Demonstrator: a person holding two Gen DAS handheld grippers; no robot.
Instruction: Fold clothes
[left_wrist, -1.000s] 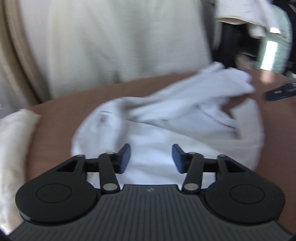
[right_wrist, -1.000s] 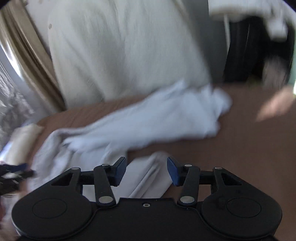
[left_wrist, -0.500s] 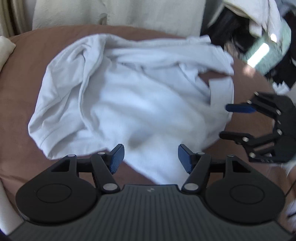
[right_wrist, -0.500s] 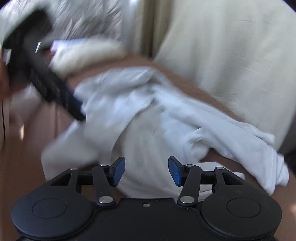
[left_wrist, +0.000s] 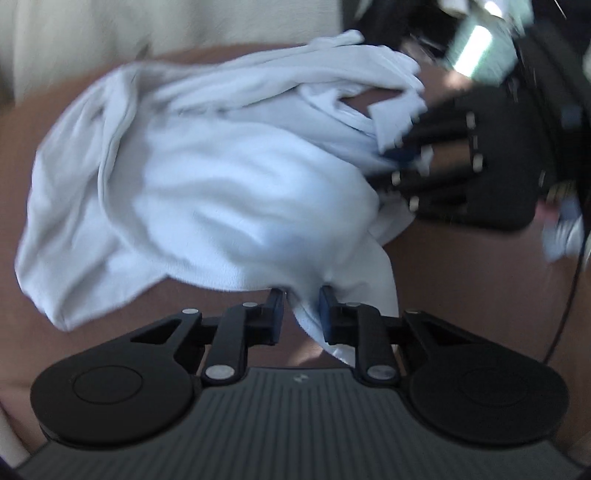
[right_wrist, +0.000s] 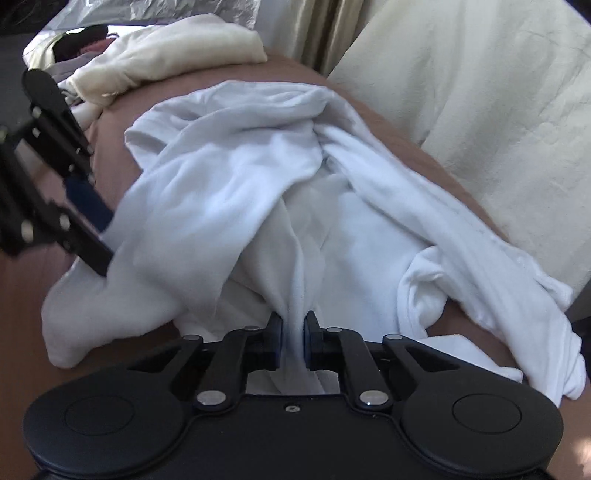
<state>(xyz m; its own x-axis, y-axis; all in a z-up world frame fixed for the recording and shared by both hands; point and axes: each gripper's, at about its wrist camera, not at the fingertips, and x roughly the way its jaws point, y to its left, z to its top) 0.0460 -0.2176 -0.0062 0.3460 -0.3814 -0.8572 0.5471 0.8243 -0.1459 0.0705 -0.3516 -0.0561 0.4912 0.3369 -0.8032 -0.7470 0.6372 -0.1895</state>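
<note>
Two bunched edges of the crumpled white shirt (right_wrist: 258, 177) on the brown table (right_wrist: 458, 192) are pinched by left gripper (left_wrist: 301, 308) and right gripper (right_wrist: 293, 338); soft, limp cloth is best held by hems.

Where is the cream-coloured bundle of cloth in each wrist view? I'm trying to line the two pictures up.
Left wrist: not in the picture.
Right wrist: cream bundle at upper left, on the brown surface beyond the white garment.
Shared landmark: the white garment, crumpled mid-frame in both views, pinched by the left gripper and the right gripper.
</note>
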